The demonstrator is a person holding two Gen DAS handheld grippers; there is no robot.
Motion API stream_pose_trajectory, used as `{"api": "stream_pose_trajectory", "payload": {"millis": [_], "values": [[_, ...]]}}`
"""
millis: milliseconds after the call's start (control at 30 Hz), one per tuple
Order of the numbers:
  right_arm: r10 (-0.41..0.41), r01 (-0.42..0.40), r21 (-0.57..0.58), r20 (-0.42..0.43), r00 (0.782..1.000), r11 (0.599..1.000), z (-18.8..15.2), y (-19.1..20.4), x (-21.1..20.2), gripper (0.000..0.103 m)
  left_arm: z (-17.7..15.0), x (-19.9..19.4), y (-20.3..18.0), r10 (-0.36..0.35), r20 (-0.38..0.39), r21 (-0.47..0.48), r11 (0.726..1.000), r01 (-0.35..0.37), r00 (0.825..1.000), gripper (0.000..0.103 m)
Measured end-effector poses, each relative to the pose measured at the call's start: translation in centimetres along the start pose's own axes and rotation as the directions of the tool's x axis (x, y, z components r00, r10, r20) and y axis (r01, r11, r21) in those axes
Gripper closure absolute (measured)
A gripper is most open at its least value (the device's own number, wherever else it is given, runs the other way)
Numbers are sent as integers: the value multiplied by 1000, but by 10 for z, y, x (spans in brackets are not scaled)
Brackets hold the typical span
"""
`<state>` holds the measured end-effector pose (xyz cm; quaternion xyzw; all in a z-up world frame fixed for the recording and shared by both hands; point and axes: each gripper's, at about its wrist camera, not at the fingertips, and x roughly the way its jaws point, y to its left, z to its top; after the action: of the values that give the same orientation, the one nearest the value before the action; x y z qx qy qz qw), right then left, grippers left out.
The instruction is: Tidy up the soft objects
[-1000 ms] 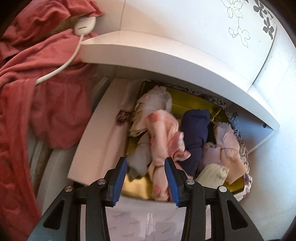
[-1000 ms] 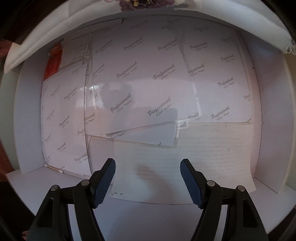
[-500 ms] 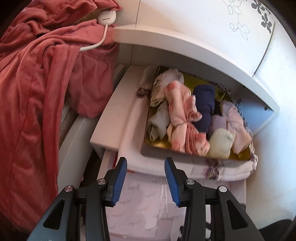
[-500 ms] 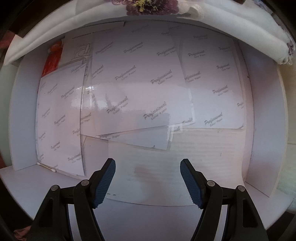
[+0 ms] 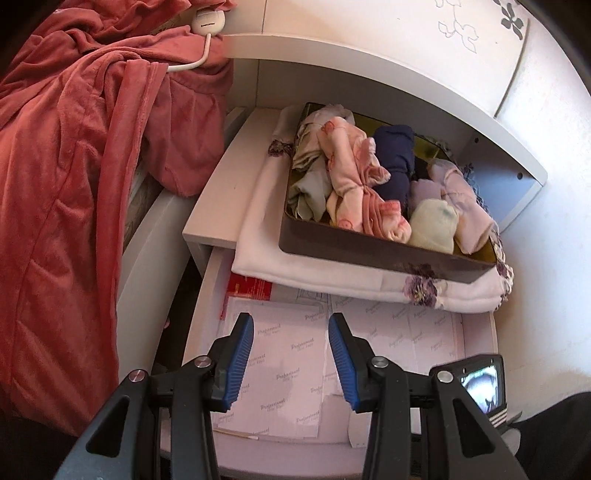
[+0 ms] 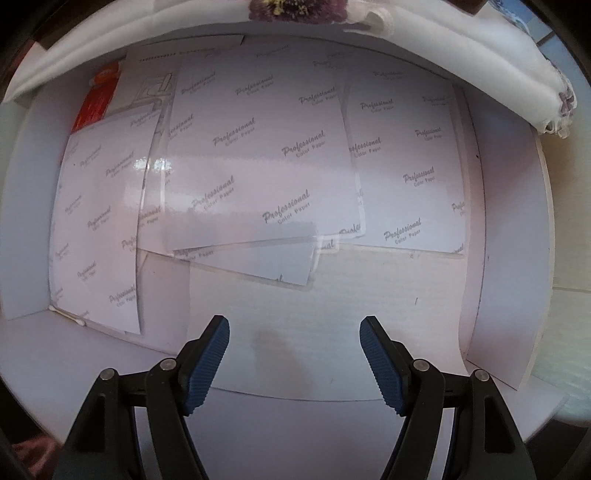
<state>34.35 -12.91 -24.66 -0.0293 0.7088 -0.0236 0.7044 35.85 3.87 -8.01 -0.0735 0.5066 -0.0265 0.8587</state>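
Note:
A dark tray point(image 5: 369, 254) on a shelf holds several rolled soft items: a pink patterned roll point(image 5: 351, 177), a navy roll point(image 5: 395, 158), a pale yellow one point(image 5: 432, 225), a lilac one point(image 5: 465, 199) and a grey-green one point(image 5: 310, 184). The tray rests on a folded white cloth with purple flowers point(image 5: 332, 269). My left gripper point(image 5: 291, 358) is open and empty, hanging over the open drawer point(image 5: 207, 295) below the tray. My right gripper point(image 6: 295, 362) points down into the drawer point(image 6: 506, 240); its jaws are opening with nothing between them.
Sheets of printed paper point(image 6: 258, 166) line the drawer, with a red packet point(image 6: 96, 99) and a cotton swab point(image 6: 66, 315) at its left. A red robe point(image 5: 74, 166) hangs at left under a white corded switch point(image 5: 207, 22). The white cloth's edge point(image 6: 480, 74) overhangs the drawer.
The left gripper has drawn back from the tray and now hangs over the drawer. The right gripper's jaws have widened a little.

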Motion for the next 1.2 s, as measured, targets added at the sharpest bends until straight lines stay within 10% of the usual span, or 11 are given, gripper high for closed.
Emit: {"api": "stream_pose_trajectory", "payload": {"millis": [1200], "values": [[-21, 8, 76, 175, 984, 997, -25, -23, -79, 13, -40, 15, 1, 29, -148, 84, 996, -17, 989, 54]]}}
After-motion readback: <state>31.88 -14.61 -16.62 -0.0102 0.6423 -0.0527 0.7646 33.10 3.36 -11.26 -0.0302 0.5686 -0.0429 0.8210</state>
